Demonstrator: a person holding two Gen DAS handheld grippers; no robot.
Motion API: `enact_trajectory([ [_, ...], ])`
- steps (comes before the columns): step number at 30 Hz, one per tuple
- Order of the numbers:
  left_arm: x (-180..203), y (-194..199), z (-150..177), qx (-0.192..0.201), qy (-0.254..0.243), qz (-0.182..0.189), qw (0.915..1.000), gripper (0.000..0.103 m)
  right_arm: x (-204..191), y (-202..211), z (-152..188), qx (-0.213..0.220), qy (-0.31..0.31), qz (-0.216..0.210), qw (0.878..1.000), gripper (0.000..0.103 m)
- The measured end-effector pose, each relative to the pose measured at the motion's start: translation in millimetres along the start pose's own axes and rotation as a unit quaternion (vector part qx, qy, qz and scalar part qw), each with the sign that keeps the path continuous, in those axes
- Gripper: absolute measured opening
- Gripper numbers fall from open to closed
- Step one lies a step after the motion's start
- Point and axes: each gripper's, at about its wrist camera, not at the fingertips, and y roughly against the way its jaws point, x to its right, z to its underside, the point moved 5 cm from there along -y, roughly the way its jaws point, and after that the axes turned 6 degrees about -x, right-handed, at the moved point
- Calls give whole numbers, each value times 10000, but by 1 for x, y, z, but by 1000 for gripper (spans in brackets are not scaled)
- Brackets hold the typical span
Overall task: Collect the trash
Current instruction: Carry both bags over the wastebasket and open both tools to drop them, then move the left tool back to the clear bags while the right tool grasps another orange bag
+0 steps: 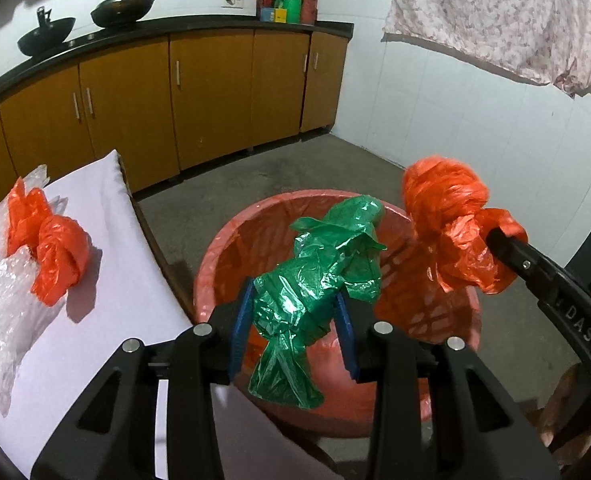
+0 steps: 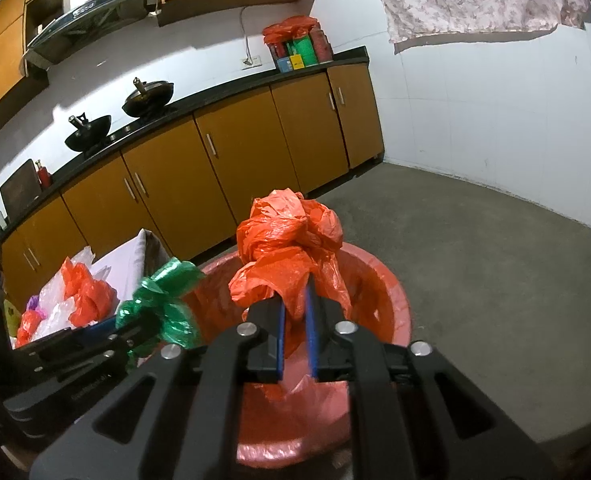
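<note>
L gripper (image 1: 295, 320) clamps green bag (image 1: 319, 280), R gripper (image 2: 295, 336) clamps orange bag (image 2: 291, 240); bin (image 1: 231, 232) directly below both fingertips, bags' long axes fwd.

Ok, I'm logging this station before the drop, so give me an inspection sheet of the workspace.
Surface: white-covered table, left of bin.
Job's things: green bag and orange bag held over the red-lined bin.
Clutter: knotted orange bag, bubble wrap on table.
Grippers: left gripper shut on green bag; right gripper shut on orange bag.
Cables: wall cord at socket.
Surroundings: woks, cabinets, hanging cloth.
</note>
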Motion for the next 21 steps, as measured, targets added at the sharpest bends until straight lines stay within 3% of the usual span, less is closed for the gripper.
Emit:
enact_trajectory([
  [2, 4, -2, -2, -16, -20, 29, 10000, 49, 1, 1, 1, 27, -15, -43, 10000, 41],
  [4, 5, -4, -3, 7, -34, -2, 10000, 57, 3, 5, 2, 80, 3, -2, 10000, 48],
  [14, -16, 6, 6, 21, 203, -158, 9997, 63, 16, 20, 2, 122, -74, 203, 9997, 59],
  [21, -49, 35, 15, 287, 297, -492, 9979, 70, -15, 30, -1, 192, 243, 4, 9995, 59],
])
